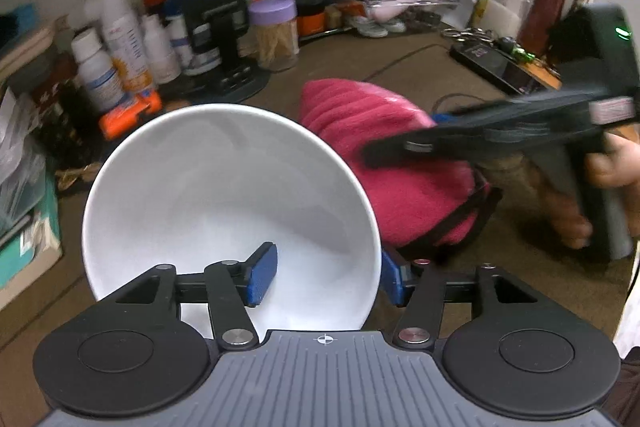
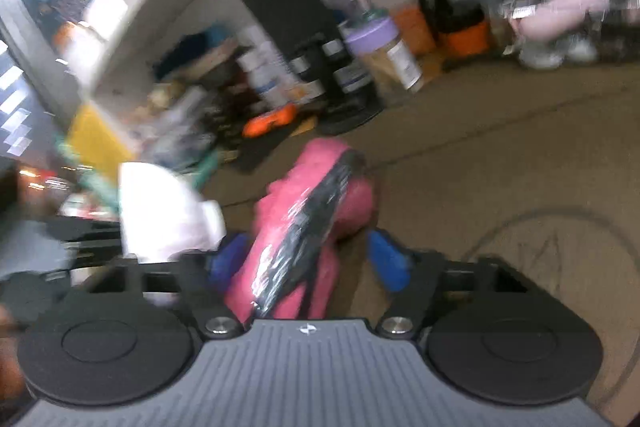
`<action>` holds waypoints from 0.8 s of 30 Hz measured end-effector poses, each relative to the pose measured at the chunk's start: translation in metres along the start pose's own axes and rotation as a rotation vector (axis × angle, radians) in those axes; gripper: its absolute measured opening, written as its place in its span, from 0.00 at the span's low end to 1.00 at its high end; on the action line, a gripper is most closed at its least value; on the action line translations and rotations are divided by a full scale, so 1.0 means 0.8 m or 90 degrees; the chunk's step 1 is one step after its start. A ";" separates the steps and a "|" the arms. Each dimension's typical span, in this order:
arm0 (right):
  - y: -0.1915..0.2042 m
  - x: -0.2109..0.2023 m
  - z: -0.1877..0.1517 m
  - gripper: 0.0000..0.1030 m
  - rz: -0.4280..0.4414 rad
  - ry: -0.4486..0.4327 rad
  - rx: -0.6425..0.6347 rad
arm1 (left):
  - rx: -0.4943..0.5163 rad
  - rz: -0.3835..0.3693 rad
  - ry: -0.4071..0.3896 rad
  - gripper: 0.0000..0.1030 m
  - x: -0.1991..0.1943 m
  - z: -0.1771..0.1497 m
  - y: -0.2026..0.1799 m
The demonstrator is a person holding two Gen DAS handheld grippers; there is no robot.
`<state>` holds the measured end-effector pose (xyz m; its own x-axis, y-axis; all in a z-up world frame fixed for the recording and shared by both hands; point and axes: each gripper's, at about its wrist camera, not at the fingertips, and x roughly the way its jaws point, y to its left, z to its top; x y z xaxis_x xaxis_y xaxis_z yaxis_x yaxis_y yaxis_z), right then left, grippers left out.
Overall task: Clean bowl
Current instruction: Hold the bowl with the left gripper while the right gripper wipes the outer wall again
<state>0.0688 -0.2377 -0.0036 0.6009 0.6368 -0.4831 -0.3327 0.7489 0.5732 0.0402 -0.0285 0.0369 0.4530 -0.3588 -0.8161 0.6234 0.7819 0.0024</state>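
I'm straddling the white ceramic bowl (image 1: 230, 203) rim with left gripper (image 1: 326, 277), pads apparently loose, steadying it; right gripper (image 2: 310, 259) is pinching pink terry cloth (image 2: 312, 223) for wiping.

1. left gripper (image 1: 328, 277) points steeply downward; its blue pads (image 1: 262, 275) stand apart, one on either side of a rim, not pressing.
2. right gripper (image 2: 308, 259) is tilted; a hand (image 1: 612, 167) grasps its handle; whether its pads (image 2: 388, 261) press is unclear.
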 end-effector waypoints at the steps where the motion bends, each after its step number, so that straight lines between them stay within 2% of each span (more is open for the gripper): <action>1: -0.004 0.007 0.003 0.21 0.023 0.004 0.006 | 0.002 0.001 0.000 0.56 0.002 0.000 -0.002; 4: 0.001 0.012 0.010 0.18 0.047 0.015 -0.086 | -0.003 -0.005 -0.003 0.58 0.006 -0.003 -0.001; 6: 0.003 0.001 0.018 0.18 0.082 0.019 -0.117 | -0.013 -0.015 -0.010 0.58 0.005 -0.006 0.004; 8: -0.009 0.002 0.031 0.19 0.137 0.023 -0.082 | -0.018 -0.023 -0.011 0.58 0.004 -0.006 0.007; 11: -0.020 0.017 0.044 0.19 0.238 0.060 -0.007 | -0.020 -0.033 -0.008 0.60 0.001 -0.005 0.012; 13: -0.019 0.020 0.040 0.19 0.281 0.108 -0.007 | -0.017 -0.034 -0.005 0.58 -0.003 -0.005 0.015; 18: 0.004 -0.002 -0.011 0.19 0.292 0.198 -0.083 | -0.006 -0.001 0.022 0.59 -0.003 -0.009 0.027; 22: 0.000 -0.024 -0.016 0.19 0.307 0.161 -0.076 | 0.017 0.038 0.038 0.60 0.003 -0.011 0.020; 24: -0.006 -0.016 0.006 0.19 0.295 0.119 -0.056 | 0.022 0.047 0.043 0.61 0.004 -0.011 0.016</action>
<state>0.0661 -0.2502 0.0030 0.2380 0.9219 -0.3057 -0.5982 0.3871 0.7016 0.0442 -0.0151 0.0295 0.4546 -0.2648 -0.8504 0.6126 0.7860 0.0827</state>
